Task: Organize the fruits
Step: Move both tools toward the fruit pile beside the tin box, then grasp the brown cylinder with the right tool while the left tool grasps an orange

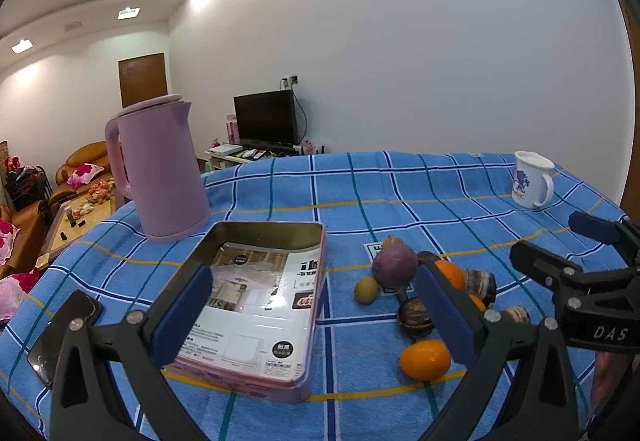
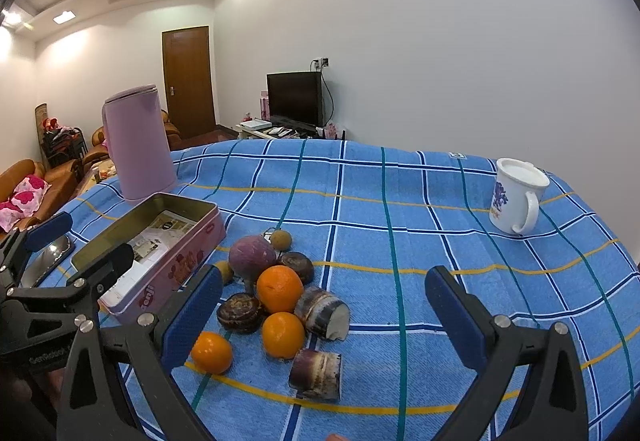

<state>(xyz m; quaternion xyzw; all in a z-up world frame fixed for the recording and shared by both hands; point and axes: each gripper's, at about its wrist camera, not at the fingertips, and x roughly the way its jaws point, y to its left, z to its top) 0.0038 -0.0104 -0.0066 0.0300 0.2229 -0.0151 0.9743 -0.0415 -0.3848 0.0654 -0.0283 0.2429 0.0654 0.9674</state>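
Nothing looks sorted yet: the fruits [image 2: 276, 293] lie in a loose pile on the table [image 2: 400, 201], just beside the pink tin [image 2: 168, 265], which holds only a printed paper sheet. The pile has three oranges [image 2: 280, 288], a purple round fruit [image 2: 252, 256], two small tan ones, dark round ones and cut pieces of purple cane [image 2: 316, 368]. My guess is that all of them are still to go into the tin. The left gripper [image 1: 316, 315] hovers over the tin's near right corner, fingers apart and empty; the right gripper [image 2: 324, 317] hangs over the pile, fingers likewise apart, holding nothing. Readable writing is scant: "DAS" on the right gripper's body in the left view, "enji" on the tin's side. The mug [image 2: 516, 201] carries a purple print too small to read. A pink kettle [image 1: 156, 169] stands behind the tin.
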